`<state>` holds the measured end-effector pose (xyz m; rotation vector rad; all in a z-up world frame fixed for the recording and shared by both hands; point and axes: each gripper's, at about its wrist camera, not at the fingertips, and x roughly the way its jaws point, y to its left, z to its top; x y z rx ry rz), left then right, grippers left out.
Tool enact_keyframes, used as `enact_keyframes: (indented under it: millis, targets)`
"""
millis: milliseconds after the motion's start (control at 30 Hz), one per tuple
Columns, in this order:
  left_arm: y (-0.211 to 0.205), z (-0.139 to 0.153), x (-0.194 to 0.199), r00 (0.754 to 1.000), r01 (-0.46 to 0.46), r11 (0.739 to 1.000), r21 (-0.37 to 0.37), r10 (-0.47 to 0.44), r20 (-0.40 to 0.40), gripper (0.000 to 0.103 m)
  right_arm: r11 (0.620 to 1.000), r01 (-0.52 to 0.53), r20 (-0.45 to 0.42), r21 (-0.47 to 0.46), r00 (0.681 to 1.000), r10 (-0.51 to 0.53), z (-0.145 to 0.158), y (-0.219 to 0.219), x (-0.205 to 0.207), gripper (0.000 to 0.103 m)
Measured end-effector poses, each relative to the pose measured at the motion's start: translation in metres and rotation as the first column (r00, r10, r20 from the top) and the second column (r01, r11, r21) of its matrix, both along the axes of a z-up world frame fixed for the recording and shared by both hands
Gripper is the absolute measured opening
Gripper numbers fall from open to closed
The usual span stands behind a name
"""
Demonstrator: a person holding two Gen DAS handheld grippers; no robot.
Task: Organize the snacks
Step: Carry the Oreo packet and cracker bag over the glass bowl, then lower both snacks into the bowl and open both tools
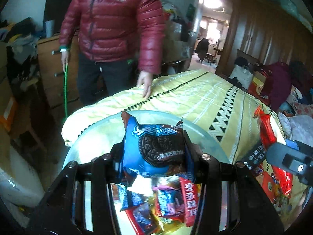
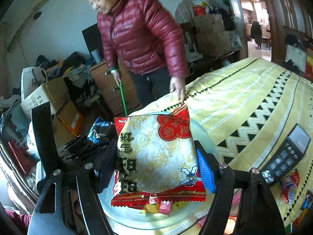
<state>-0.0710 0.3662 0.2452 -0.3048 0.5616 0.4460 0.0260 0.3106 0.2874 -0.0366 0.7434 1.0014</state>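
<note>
- While it hangs above a clear glass bowl (image 1: 203, 135), the blue cookie packet (image 1: 154, 146) is pinched between the fingers of the left tongs (image 1: 154, 156), its printed face toward the camera.
- Below that packet, small wrapped snacks (image 1: 166, 201) in red, blue and yellow lie heaped in the bowl.
- Over the same bowl (image 2: 205, 135) in the right wrist view, the right tongs (image 2: 156, 156) clamp a wide white-and-red rice cracker packet (image 2: 156, 152) by its two sides, so the fingers stand fairly far apart.
- A few small sweets (image 2: 158, 207) show under its lower edge.
- The bowl rests on a bed with a yellow patterned quilt (image 1: 205, 98).
- More loose snacks (image 2: 291, 184) and a dark remote control (image 2: 283, 158) lie on the quilt to the right.
- At the far edge of the bed stands a person in a red padded jacket (image 1: 113, 19), one hand (image 1: 144, 82) resting on the quilt, the other holding a green stick (image 1: 66, 90).
- Behind are a wooden chest of drawers (image 1: 52, 68) and cardboard boxes (image 2: 47, 96).
</note>
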Motion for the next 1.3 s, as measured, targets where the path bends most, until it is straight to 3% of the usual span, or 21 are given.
enact_keyframes:
  millis: [400,1300]
  targets:
    - [0.029,-0.035,0.004,0.997,-0.033,0.995,-0.09,0.027,-0.069,0.048,0.999,0.007,-0.051,-0.051,0.999,-0.01,-0.02,0.017,0.016,0.076]
    - [0.038,-0.036,0.005,0.995,-0.034,0.997,-0.072,0.027,-0.096,0.048,0.998,-0.015,-0.068,-0.067,0.998,0.01,-0.032,0.034,0.013,0.077]
